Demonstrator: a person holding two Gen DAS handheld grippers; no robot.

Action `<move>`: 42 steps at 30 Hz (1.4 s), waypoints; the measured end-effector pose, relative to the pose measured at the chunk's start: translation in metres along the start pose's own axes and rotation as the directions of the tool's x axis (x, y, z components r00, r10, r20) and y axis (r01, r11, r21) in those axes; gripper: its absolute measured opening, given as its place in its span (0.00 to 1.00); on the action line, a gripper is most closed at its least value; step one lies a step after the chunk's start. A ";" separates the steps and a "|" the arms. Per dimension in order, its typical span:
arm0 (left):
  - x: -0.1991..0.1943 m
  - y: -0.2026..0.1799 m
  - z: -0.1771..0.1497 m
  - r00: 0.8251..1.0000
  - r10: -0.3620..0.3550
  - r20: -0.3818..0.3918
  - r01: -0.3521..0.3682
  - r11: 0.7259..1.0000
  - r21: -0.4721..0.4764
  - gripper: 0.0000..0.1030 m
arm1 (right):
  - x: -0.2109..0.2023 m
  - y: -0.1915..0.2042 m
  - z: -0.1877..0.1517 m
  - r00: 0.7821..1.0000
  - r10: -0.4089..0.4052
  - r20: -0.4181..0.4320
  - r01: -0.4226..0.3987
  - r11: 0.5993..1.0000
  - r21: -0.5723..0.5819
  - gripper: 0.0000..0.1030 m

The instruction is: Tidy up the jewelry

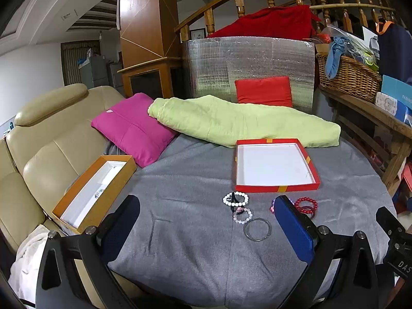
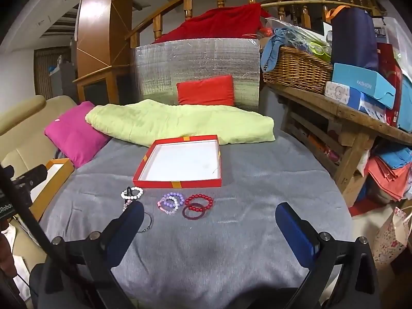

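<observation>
Several bracelets lie on the grey cloth in front of a shallow red box point(image 1: 276, 187) point(image 2: 177, 183) with a white inside. A white bead bracelet point(image 1: 235, 198) point(image 2: 131, 193), a clear ring point(image 1: 257, 229), a red bead bracelet point(image 1: 306, 203) point(image 2: 199, 200), a purple bead bracelet point(image 2: 170, 200) and a dark maroon ring point(image 2: 193, 212) show. An orange box point(image 1: 95, 193) point(image 2: 55, 177) sits at the left on the sofa. My left gripper point(image 1: 206, 211) is open above the cloth, short of the bracelets. My right gripper point(image 2: 209, 219) is open just behind the red beads.
A pink cushion point(image 1: 131, 126), a green quilt point(image 1: 242, 121) and a red cushion point(image 1: 264, 90) lie behind the red box. A wooden bench point(image 2: 342, 118) with a wicker basket point(image 2: 296, 69) and boxes stands at the right. A beige sofa point(image 1: 38, 154) is at the left.
</observation>
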State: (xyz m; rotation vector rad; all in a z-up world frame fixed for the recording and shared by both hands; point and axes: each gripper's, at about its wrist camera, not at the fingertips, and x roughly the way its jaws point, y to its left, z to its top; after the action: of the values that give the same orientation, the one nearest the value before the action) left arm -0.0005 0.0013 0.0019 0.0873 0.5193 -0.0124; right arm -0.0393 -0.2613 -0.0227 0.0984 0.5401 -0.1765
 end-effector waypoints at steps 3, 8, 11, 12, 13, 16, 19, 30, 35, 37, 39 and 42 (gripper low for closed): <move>0.000 0.000 0.000 1.000 0.000 0.001 0.000 1.000 0.001 1.00 | 0.001 -0.001 0.001 1.000 0.003 -0.006 -0.003 1.000 0.004 1.00; 0.003 -0.002 -0.001 1.000 -0.001 -0.002 0.001 1.000 0.011 1.00 | 0.002 0.001 0.000 1.000 0.005 -0.008 -0.005 1.000 0.002 1.00; 0.003 -0.002 -0.002 1.000 -0.001 -0.002 0.001 1.000 0.011 1.00 | 0.003 0.001 0.000 1.000 0.007 -0.009 -0.007 1.000 0.001 1.00; 0.004 -0.002 -0.002 1.000 -0.001 -0.002 0.001 1.000 0.011 1.00 | 0.003 0.002 0.000 1.000 0.006 -0.009 -0.006 1.000 0.002 1.00; 0.004 -0.002 -0.003 1.000 -0.001 -0.001 0.001 1.000 0.012 1.00 | 0.004 0.002 0.000 1.000 0.006 -0.009 -0.006 1.000 0.003 1.00; 0.005 -0.002 -0.004 1.000 -0.002 -0.003 0.002 1.000 0.014 1.00 | 0.005 0.003 0.000 1.000 0.006 -0.012 -0.006 1.000 0.004 1.00; 0.007 -0.003 -0.005 1.000 -0.002 -0.006 0.002 1.000 0.018 1.00 | 0.006 0.003 -0.001 1.000 0.007 -0.015 -0.007 1.000 0.007 1.00; 0.009 -0.005 -0.005 1.000 -0.002 -0.009 0.002 1.000 0.021 1.00 | 0.007 0.002 -0.001 1.000 0.012 -0.023 -0.012 1.000 0.014 1.00; 0.009 -0.004 -0.006 1.000 -0.002 -0.009 0.002 1.000 0.021 1.00 | 0.007 0.001 0.000 1.000 0.011 -0.026 -0.011 1.000 0.020 1.00; 0.009 -0.004 -0.006 1.000 -0.002 -0.010 0.002 1.000 0.020 1.00 | 0.008 0.001 -0.001 1.000 0.012 -0.026 -0.011 1.000 0.020 1.00; 0.009 -0.005 -0.007 1.000 -0.002 -0.010 0.003 1.000 0.021 1.00 | 0.008 0.000 -0.001 0.999 0.013 -0.030 -0.013 1.000 0.022 1.00; 0.011 -0.005 -0.009 1.000 -0.002 -0.014 0.002 1.000 0.022 1.00 | 0.010 0.000 -0.001 0.999 0.016 -0.035 -0.015 1.000 0.027 1.00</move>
State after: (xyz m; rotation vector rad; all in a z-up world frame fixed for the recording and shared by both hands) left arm 0.0049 -0.0026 -0.0115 0.1080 0.5334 -0.0194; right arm -0.0313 -0.2630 -0.0291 0.1320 0.5721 -0.1670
